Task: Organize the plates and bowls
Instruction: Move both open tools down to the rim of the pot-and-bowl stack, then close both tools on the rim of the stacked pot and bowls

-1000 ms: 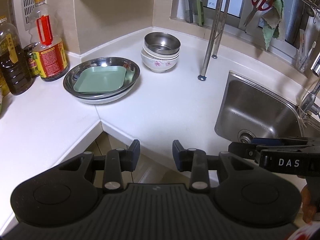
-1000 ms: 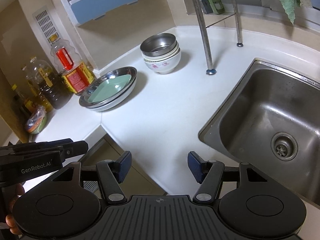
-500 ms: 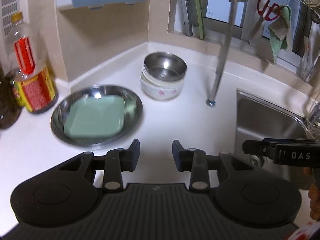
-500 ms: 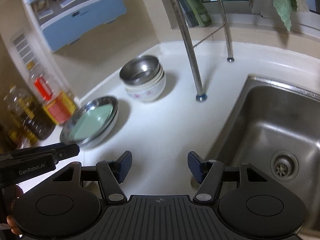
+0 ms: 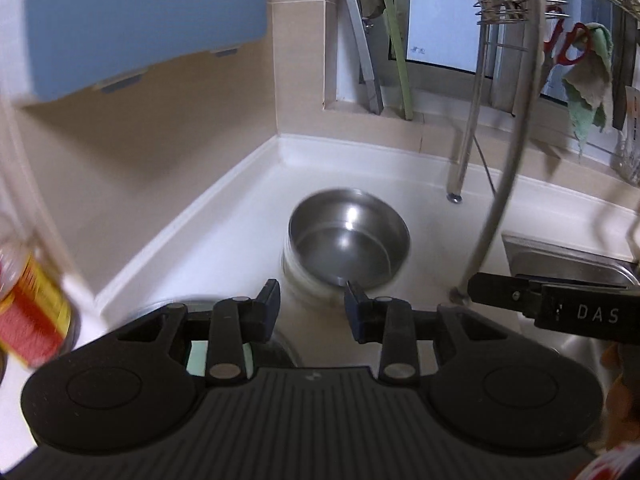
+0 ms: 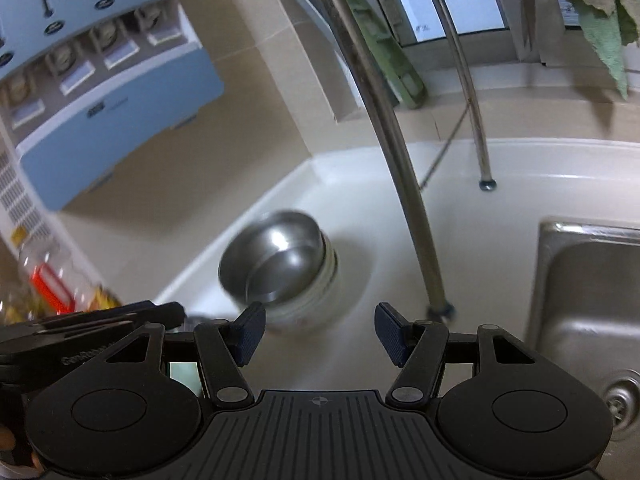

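White corner surface (image 5: 248,216) by sink (image 6: 588,276): steel bowl (image 5: 348,240) atop ceramic bowls (image 6: 320,296), light, slick, rigid; take by rim; left gripper (image 5: 312,306) fingers narrow, empty, right gripper (image 6: 318,332) wide, empty.

Shiny steel bowl (image 5: 349,236); glossy white countertop (image 5: 248,224).

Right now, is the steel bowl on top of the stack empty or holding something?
Empty: the steel bowl shows only its bare shiny bottom, sitting upright on the white bowls.

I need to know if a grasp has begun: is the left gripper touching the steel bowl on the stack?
Cannot tell. In the left wrist view the left gripper overlaps the steel bowl rim; blur hides any gap.
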Demonstrator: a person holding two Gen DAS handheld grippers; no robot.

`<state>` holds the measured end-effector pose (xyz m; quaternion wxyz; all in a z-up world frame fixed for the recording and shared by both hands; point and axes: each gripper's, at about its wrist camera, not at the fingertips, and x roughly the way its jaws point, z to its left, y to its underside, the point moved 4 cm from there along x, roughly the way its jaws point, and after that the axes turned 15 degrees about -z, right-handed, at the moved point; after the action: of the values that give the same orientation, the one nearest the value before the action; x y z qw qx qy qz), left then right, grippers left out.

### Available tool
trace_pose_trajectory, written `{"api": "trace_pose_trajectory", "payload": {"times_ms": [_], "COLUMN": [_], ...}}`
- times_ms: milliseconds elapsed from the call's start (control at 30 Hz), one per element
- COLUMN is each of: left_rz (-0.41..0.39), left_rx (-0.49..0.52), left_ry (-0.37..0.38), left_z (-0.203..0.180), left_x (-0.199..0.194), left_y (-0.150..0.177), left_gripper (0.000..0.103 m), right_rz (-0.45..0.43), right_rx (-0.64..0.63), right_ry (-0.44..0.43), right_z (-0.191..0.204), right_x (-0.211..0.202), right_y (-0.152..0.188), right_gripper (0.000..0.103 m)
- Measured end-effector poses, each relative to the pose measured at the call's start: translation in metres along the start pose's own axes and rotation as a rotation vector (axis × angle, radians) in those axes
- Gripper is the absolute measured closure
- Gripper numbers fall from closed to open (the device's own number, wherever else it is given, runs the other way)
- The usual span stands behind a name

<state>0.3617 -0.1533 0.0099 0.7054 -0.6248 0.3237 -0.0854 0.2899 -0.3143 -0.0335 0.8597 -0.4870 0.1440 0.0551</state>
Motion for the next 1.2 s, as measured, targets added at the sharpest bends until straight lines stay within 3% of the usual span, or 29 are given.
{"api": "trace_pose_trajectory", "payload": {"times_ms": [167,400,533,700,767,833,1000,1200], "left_rz": [0.018,0.054,0.089,0.120,0.129,0.138,0.151,0.188], "left_rx": [-0.005,-0.010,-0.026,-0.030,-0.038,-0.047,-0.045,-0.058], "left_ry": [0.017,0.017,0.054,0.068,0.076,0.090,0.109,0.117], "left_z": [0.006,0.014,0.018,0.024,0.027,0.029,0.030,0.032], "left_x": [0.037,0.080,0.098,0.112,0.116,0.119,0.124,0.131], "left_y": [-0.008,-0.009,-0.007,-0.003,-0.002,0.000,-0.001,-0.003], "left_gripper": [0.071,0.071,0.071,0.082,0.087,0.089,0.091,0.093], "right_rz": [-0.045,-0.046,-0.042,-0.034,-0.026,-0.021,0.000,0.084], "right_rx": [0.020,0.059,0.083,0.109,0.117,0.125,0.119,0.126], "right_ry": [0.019,0.048,0.061,0.046,0.041,0.036,0.060,0.116], "right_z": [-0.001,-0.008,-0.014,-0.019,-0.019,-0.020,-0.017,-0.010], "right_x": [0.035,0.075,0.092,0.106,0.110,0.113,0.117,0.122], "right_y": [-0.005,0.000,0.003,0.005,0.006,0.007,0.003,-0.009], "right_gripper": [0.046,0.054,0.059,0.068,0.079,0.083,0.084,0.086]}}
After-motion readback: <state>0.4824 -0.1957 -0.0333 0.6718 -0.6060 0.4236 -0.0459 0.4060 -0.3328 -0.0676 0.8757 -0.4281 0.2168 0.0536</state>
